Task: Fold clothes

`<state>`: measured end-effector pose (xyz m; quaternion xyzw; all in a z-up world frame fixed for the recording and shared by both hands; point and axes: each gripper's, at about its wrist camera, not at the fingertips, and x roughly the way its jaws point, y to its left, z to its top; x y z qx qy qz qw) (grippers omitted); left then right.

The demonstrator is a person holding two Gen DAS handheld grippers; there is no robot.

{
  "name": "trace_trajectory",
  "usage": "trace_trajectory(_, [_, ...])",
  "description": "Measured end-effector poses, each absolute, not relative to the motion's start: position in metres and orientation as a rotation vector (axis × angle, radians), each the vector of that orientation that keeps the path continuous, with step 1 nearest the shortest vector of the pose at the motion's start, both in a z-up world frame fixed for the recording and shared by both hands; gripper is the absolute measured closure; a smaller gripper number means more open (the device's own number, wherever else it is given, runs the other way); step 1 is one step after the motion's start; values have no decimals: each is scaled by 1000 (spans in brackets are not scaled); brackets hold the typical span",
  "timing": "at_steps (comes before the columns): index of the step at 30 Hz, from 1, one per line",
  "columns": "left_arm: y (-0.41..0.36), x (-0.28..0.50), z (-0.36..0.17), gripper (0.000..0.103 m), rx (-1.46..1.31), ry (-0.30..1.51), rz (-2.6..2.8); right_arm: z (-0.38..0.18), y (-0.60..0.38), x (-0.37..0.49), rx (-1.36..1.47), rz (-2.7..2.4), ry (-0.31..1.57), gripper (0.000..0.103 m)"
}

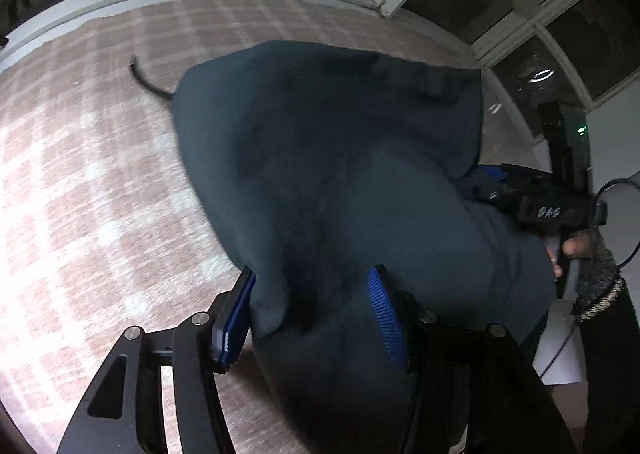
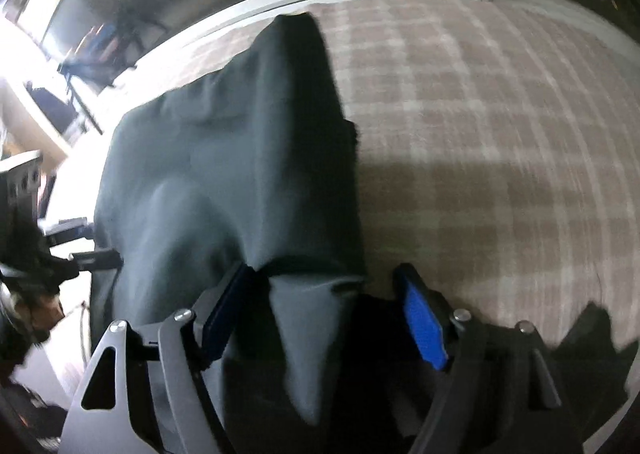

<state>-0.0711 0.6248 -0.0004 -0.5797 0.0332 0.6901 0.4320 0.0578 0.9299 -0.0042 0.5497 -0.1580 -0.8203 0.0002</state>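
Observation:
A dark teal garment [image 1: 332, 158] hangs bunched over the checked pink cloth surface [image 1: 80, 174]. My left gripper [image 1: 316, 314] stands open, with a fold of the garment lying loose between its blue pads [image 1: 386, 318]. The right gripper and the hand that holds it show at the right of the left wrist view [image 1: 560, 210], at the garment's far edge. In the right wrist view the same garment [image 2: 224, 158] drapes between the open fingers of my right gripper [image 2: 324, 318], against the left pad [image 2: 224, 318] and apart from the right pad.
A black cord [image 1: 148, 82] lies on the checked surface behind the garment. Dark windows with white frames [image 1: 500, 14] run along the back. A white sheet [image 1: 560, 350] lies at the right. Another dark piece of fabric [image 2: 592, 338] lies at the right wrist view's lower right.

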Motion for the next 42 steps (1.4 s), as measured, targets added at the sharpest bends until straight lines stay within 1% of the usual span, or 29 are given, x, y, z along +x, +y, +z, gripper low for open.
trace_trajectory(1, [625,-72,-2,81,-1446,54,1705,-4,927,55,1723,-2574,-456,30])
trace_trajectory(2, [625,-73,-7,87,-1459,12,1679,-4,923,54,1714,-2569,-441,34])
trace_trajectory(3, [625,-74,-10,90,-1461,-9,1668,-4,919,53,1705,-2564,-427,56])
trace_trajectory(5, [629,-77,-12,91,-1438,-33,1675,-4,912,50,1688,-2556,-400,57])
trace_trajectory(7, [636,-78,-10,92,-1428,-13,1689,-2,911,51,1692,-2589,-397,59])
trace_trajectory(8, [638,-78,-8,92,-1427,-9,1695,-1,910,52,1693,-2605,-396,63])
trace_trajectory(9, [639,-77,-5,92,-1426,-5,1701,3,907,55,1697,-2623,-396,71])
trace_trajectory(11, [636,-78,3,93,-1413,-26,1702,16,905,59,1682,-2673,-394,81])
trace_trajectory(12, [634,-78,9,93,-1400,-27,1702,23,900,62,1677,-2679,-400,84])
trace_trajectory(16, [599,-81,27,93,-1382,-23,1710,39,875,64,1693,-2661,-388,86])
trace_trajectory(22, [519,-101,30,93,-1441,-27,1744,34,808,57,1661,-2591,-379,87])
trace_trajectory(23, [500,-101,30,93,-1452,-30,1744,35,797,56,1640,-2588,-402,87])
trace_trajectory(25, [469,-103,28,93,-1473,-30,1760,35,773,51,1577,-2553,-514,87])
trace_trajectory(27, [441,-104,30,93,-1493,-35,1776,36,753,52,1554,-2521,-531,87])
trace_trajectory(29, [396,-103,31,93,-1505,-44,1801,36,721,44,1540,-2506,-496,87])
trace_trajectory(33, [306,-103,33,93,-1530,-61,1851,39,636,29,1502,-2429,-566,87])
trace_trajectory(35, [261,-102,34,93,-1542,-70,1876,38,593,-3,1491,-2385,-568,87])
trace_trajectory(40, [149,-102,37,92,-1571,-92,1940,33,484,-33,1479,-2299,-464,86])
trace_trajectory(41, [146,-105,32,91,-1587,-82,1919,33,469,-35,1488,-2310,-411,84])
trace_trajectory(42, [135,-110,24,87,-1624,-87,1913,36,453,-35,1504,-2343,-320,77])
